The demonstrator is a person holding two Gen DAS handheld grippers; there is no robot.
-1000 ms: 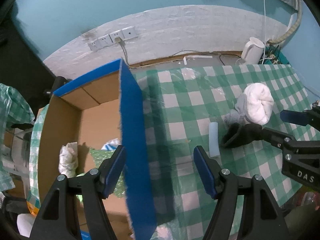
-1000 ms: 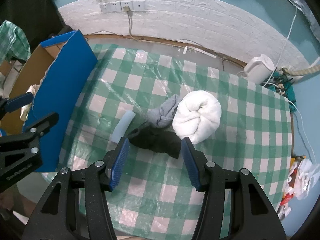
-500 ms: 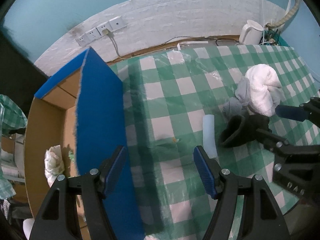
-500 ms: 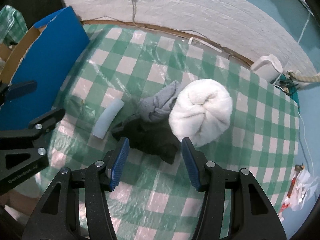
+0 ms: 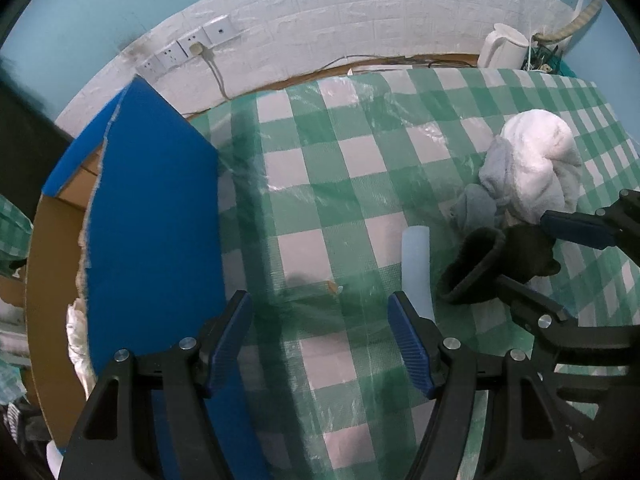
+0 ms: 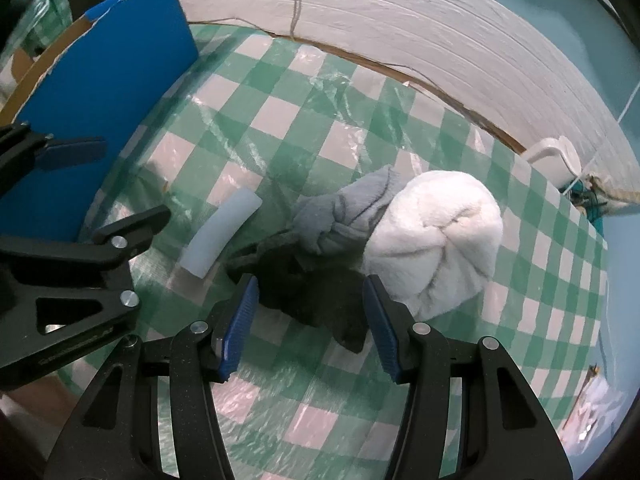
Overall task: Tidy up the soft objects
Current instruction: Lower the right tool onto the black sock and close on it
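The right gripper point(image 6: 308, 308) stands with its jaws spread wide, straddling the black sock point(image 6: 312, 292); the blue pads point(image 6: 240, 320) sit on either side of the dark fabric and do not look closed on it. Open checkered tablecloth point(image 6: 280, 420) lies below and to the right of that gripper, with bare squares running out to the table's right edge.

Just beyond the black sock lies one grey sock point(image 6: 348, 212), touching it and pointing up and to the right, its long axis slanted toward the wall. Pressed against both socks on the right is one rolled white towel point(image 6: 436, 240) (a fat bundle, its folds turned toward the camera). To the left of the socks, apart from them, lies one pale tube point(image 6: 220, 236), its long axis running diagonally.

The left gripper point(image 5: 320, 320) is also wide open and holds nothing, hanging above bare cloth. On its left rises the blue-sided cardboard box point(image 5: 156, 220), its wall near the left pad. At the table's far corner stands a white kettle point(image 5: 504, 46).
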